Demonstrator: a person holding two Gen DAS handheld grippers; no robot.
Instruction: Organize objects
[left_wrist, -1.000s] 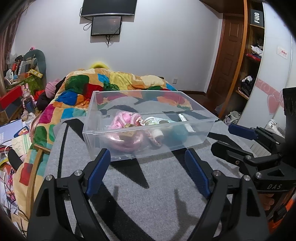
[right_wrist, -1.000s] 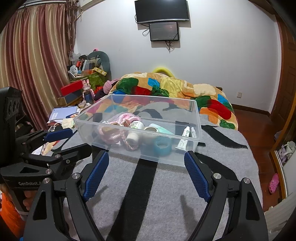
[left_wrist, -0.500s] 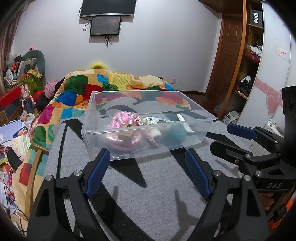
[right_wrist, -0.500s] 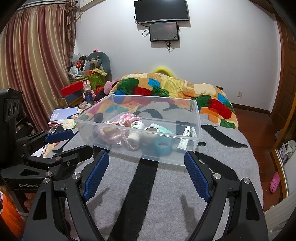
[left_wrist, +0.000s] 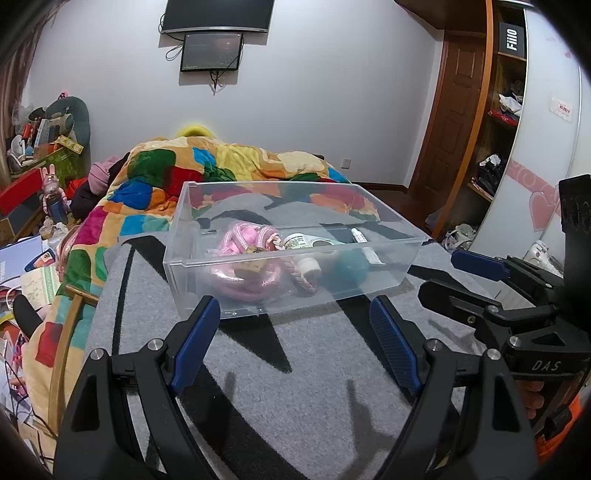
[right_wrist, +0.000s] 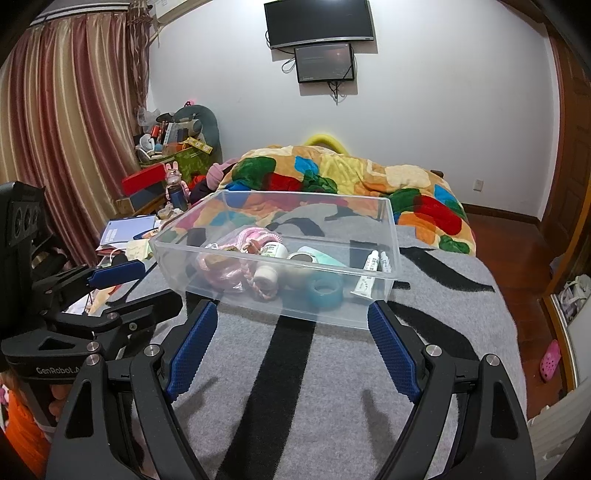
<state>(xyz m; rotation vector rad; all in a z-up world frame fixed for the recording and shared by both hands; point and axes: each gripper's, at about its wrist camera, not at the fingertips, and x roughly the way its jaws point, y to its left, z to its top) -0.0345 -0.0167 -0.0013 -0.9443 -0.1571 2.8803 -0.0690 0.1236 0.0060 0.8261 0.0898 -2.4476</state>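
Note:
A clear plastic bin (left_wrist: 369, 288) (right_wrist: 207, 266) stands on a grey and black striped blanket (left_wrist: 280, 398) (right_wrist: 332, 406). Inside lie a pink rope (left_wrist: 240, 277) (right_wrist: 221, 269), a small white bottle (left_wrist: 308, 267) (right_wrist: 266, 276), a teal tape roll (left_wrist: 351, 264) (right_wrist: 325, 291), a white tube (left_wrist: 364, 243) (right_wrist: 365, 278) and a mint tube (right_wrist: 317, 254). My left gripper (left_wrist: 293, 343) (right_wrist: 118, 288) is open and empty, just short of the bin's near wall. My right gripper (right_wrist: 291, 343) (left_wrist: 461, 277) is open and empty beside it.
A colourful quilt (left_wrist: 221, 166) (right_wrist: 351, 177) lies behind the bin. Books and clutter (left_wrist: 26, 258) (right_wrist: 125, 232) sit left of the bed. A wooden door and shelves (left_wrist: 461, 129) stand at right, with two screens (right_wrist: 321, 40) on the wall.
Both grippers have drifted only slightly; the bin sits a touch nearer in the right wrist view. Nothing was grasped or released.

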